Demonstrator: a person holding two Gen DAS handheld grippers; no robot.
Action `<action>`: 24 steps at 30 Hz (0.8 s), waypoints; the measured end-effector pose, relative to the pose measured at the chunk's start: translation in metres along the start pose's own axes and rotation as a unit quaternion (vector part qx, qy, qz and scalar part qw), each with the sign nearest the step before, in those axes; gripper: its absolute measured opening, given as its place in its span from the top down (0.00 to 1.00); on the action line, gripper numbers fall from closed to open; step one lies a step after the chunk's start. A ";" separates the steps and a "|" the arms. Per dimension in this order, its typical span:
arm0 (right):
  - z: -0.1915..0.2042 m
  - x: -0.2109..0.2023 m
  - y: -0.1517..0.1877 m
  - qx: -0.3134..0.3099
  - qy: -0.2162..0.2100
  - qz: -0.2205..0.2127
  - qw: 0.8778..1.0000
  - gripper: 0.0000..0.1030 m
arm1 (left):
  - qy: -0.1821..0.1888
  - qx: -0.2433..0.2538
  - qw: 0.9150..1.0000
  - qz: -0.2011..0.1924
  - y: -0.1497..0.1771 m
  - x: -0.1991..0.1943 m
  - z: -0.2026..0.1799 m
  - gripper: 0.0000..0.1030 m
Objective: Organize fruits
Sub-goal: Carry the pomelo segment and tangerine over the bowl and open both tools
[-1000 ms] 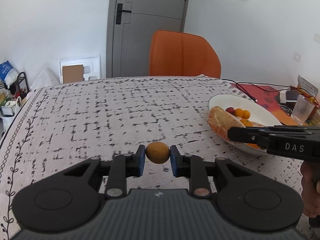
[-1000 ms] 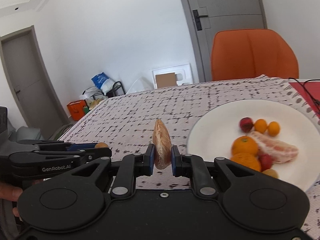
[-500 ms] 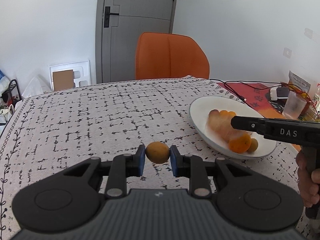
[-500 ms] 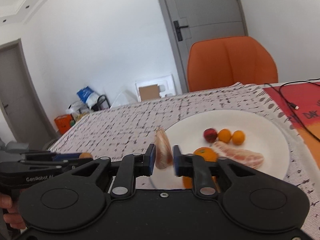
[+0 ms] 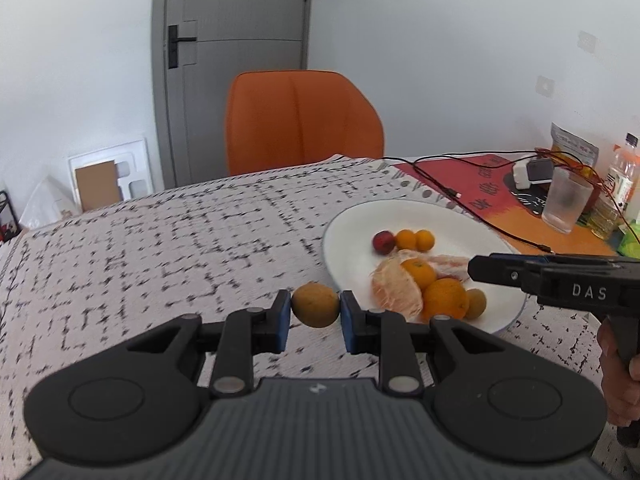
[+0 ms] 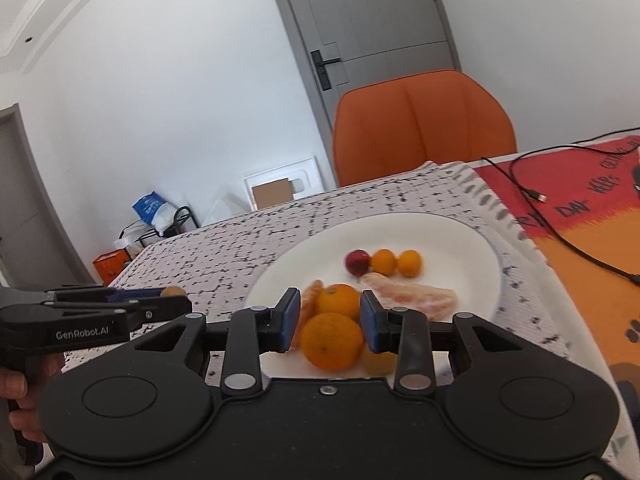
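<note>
Now the left gripper [image 5: 316, 316] pinches a small round yellow-orange fruit [image 5: 315, 305] above the counter [image 5: 160, 248], at nine o'clock of the white plate [image 5: 348, 236]. It looks light, firm, perhaps slippery; hold across its middle. The right gripper [image 6: 330, 320] is spread, empty.

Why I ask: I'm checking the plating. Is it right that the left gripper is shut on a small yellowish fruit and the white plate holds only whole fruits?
Not quite. The left gripper does grip the small yellowish fruit, but the white plate also holds peeled pomelo segments, as the right wrist view shows.
</note>
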State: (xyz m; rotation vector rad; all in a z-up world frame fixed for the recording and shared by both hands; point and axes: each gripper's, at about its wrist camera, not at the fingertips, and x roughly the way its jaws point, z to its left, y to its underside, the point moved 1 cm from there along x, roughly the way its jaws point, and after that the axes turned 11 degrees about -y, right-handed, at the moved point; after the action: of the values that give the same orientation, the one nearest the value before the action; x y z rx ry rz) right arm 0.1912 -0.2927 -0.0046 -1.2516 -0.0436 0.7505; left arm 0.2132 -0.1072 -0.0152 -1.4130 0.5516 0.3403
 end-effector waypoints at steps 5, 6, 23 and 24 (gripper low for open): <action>-0.012 -0.009 0.001 0.012 0.011 -0.005 1.000 0.67 | 0.010 0.017 1.000 -0.004 -0.007 0.007 -0.016 0.76; -0.014 -0.011 0.001 0.012 0.013 -0.006 1.000 0.67 | 0.013 0.020 1.000 -0.004 -0.009 0.009 -0.018 0.76; -0.032 -0.029 0.004 0.031 0.025 -0.016 0.999 0.62 | 0.003 0.048 0.999 -0.009 -0.028 0.019 -0.040 0.65; -0.031 -0.029 0.004 0.031 0.024 -0.016 0.999 0.61 | 0.002 0.046 0.999 -0.008 -0.027 0.018 -0.039 0.63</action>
State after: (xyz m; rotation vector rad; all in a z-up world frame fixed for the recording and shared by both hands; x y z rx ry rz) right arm 0.1803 -0.3333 -0.0086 -1.2066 -0.0015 0.6895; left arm 0.2361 -0.1511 -0.0051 -1.3284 0.5523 0.2952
